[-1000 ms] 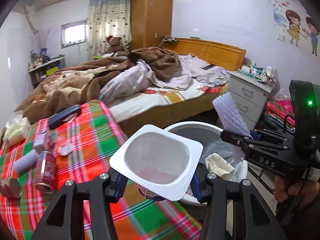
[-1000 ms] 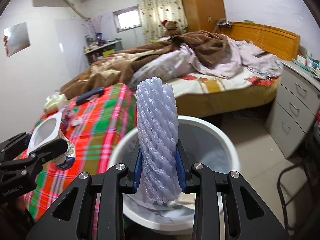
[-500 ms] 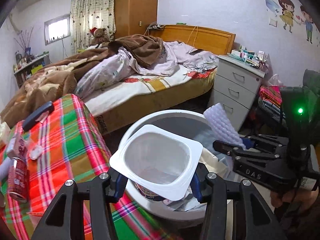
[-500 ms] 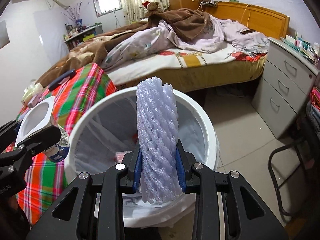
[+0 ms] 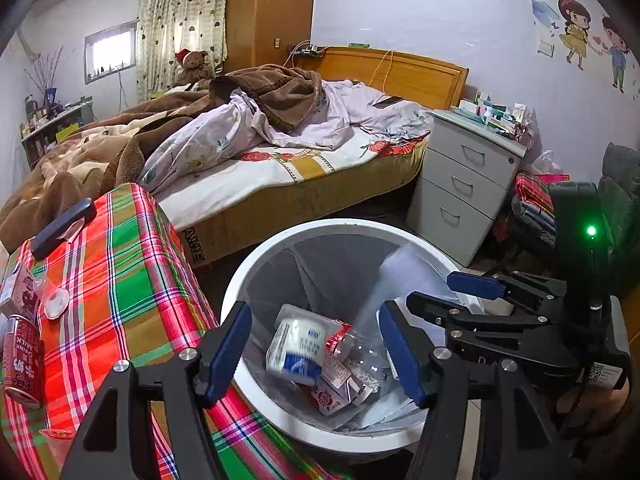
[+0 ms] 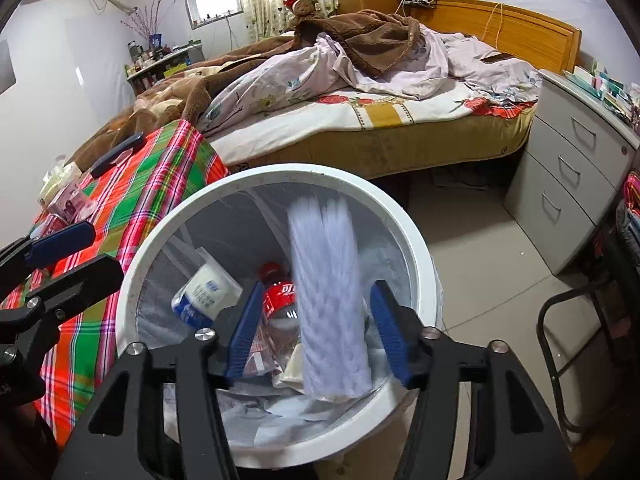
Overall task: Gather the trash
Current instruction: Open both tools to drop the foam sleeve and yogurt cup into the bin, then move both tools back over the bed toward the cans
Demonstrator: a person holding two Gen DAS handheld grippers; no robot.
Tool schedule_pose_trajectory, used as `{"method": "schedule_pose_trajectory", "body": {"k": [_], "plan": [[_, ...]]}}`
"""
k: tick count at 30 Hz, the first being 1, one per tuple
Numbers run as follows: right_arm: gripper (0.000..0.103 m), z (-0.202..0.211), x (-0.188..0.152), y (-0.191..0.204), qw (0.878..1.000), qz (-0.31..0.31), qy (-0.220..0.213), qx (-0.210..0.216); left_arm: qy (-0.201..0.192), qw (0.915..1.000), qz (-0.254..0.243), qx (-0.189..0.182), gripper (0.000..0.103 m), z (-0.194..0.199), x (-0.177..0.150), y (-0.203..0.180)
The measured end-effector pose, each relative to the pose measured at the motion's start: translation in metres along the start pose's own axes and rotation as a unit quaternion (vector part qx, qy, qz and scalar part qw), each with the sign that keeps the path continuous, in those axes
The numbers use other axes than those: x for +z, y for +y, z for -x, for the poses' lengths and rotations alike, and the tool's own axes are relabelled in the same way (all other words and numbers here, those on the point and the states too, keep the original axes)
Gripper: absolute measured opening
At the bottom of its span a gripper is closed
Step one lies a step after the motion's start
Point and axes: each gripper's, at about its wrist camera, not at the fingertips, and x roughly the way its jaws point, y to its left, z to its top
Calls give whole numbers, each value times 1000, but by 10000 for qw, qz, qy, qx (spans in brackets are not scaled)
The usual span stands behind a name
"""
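Observation:
A white trash bin (image 5: 256,268) (image 6: 416,240) with a clear liner stands beside the plaid table. My left gripper (image 5: 320,344) is open and empty above it. The yogurt cup (image 5: 294,346) (image 6: 206,292) lies inside the bin on other trash, next to a cola bottle (image 6: 280,292). My right gripper (image 6: 320,332) is open above the bin; the lavender foam sleeve (image 6: 328,304) is blurred, falling free between its jaws. It shows as a pale streak in the left wrist view (image 5: 384,280). My right gripper also appears in the left wrist view (image 5: 448,292).
The plaid-covered table (image 5: 132,288) holds a red milk can (image 5: 22,360), a small carton (image 5: 20,292), a clear lid (image 5: 56,304) and a black handle (image 5: 64,224). A bed (image 5: 280,152), a grey drawer cabinet (image 5: 464,184) and a black chair frame (image 6: 576,336) surround the bin.
Both grippers opened over the bin. The yogurt cup dropped from the left gripper into the bin. The foam sleeve left the right gripper and is falling.

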Motion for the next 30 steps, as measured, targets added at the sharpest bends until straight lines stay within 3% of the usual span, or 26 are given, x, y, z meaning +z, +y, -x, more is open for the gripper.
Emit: {"method": "schedule_pose_trajectory", "body": {"k": [13,30], "plan": [[58,12,1,14,9998,63,-172,45,-148,9997,122,141,68,25,-5,13],[58,33,4,54,9977,325,-523,283,-441,9960,432,645,68,79,-23,52]]}}
